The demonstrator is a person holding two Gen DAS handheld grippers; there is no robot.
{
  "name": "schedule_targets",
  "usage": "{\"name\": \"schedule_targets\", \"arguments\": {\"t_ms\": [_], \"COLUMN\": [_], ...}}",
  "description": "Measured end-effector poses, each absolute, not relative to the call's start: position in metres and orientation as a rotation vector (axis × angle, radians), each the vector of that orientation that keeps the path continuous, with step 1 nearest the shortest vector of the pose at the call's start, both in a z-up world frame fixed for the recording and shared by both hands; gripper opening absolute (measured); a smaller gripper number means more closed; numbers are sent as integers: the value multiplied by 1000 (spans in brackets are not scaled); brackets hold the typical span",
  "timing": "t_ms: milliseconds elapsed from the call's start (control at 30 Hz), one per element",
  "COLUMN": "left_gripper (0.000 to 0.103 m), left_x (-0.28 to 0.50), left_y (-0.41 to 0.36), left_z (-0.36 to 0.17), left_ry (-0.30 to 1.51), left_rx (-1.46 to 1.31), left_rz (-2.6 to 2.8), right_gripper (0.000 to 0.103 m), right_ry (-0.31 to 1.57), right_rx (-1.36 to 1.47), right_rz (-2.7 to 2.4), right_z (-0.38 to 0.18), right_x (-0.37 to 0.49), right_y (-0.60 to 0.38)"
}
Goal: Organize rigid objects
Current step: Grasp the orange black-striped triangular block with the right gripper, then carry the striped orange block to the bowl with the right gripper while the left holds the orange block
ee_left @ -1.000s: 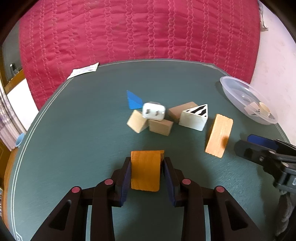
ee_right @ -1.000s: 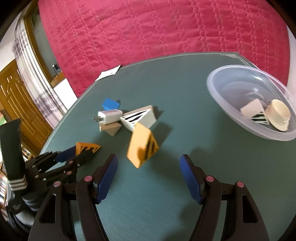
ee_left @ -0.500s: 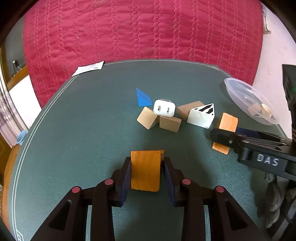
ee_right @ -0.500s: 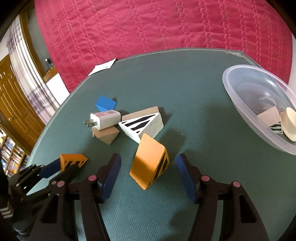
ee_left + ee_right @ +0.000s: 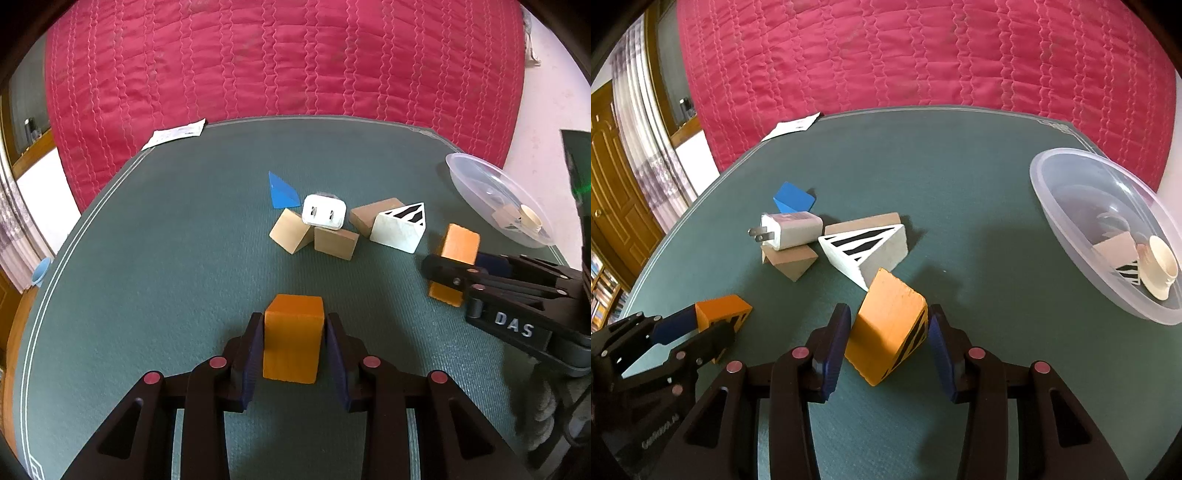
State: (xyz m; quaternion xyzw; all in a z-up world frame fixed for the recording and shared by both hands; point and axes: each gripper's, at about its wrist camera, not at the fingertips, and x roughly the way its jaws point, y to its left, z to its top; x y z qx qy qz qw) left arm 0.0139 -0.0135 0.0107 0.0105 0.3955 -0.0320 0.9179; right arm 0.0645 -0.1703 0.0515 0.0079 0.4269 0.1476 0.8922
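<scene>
My left gripper (image 5: 294,347) is shut on an orange block (image 5: 291,338), low over the green table (image 5: 166,258); it also shows in the right wrist view (image 5: 718,314). My right gripper (image 5: 886,341) has its jaws around a second orange wedge with black stripes (image 5: 886,325), both pads touching or nearly touching it; the wedge rests on the table. A pile sits further back: a white charger (image 5: 792,230), a white striped wedge (image 5: 866,247), tan blocks (image 5: 295,232) and a blue wedge (image 5: 793,197).
A clear plastic bowl (image 5: 1071,192) at the right edge holds a striped block (image 5: 1117,254) and a cream piece (image 5: 1160,271). A white paper (image 5: 173,133) lies at the table's far left edge. A red quilt (image 5: 277,55) hangs behind.
My right gripper has moved forward over the striped orange wedge and narrowed from wide open to close around it. My left gripper keeps hold of its orange block.
</scene>
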Motion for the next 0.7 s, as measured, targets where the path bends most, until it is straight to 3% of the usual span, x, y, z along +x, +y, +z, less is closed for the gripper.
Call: {"name": "schedule_targets", "arguments": {"t_ms": [533, 700], "left_gripper": [38, 31], "left_x": [17, 16], "left_y": [-17, -20], "left_z": [6, 7], "left_ry": [838, 833], "left_rx": [32, 43], "left_rz": [-74, -86], "right_gripper": [44, 44], "right_ry": [848, 830], "right_rx": [-3, 0], "right_rz": [348, 351], "right_z": [57, 61], "right_x": [42, 38], "right_y": [-181, -182]}}
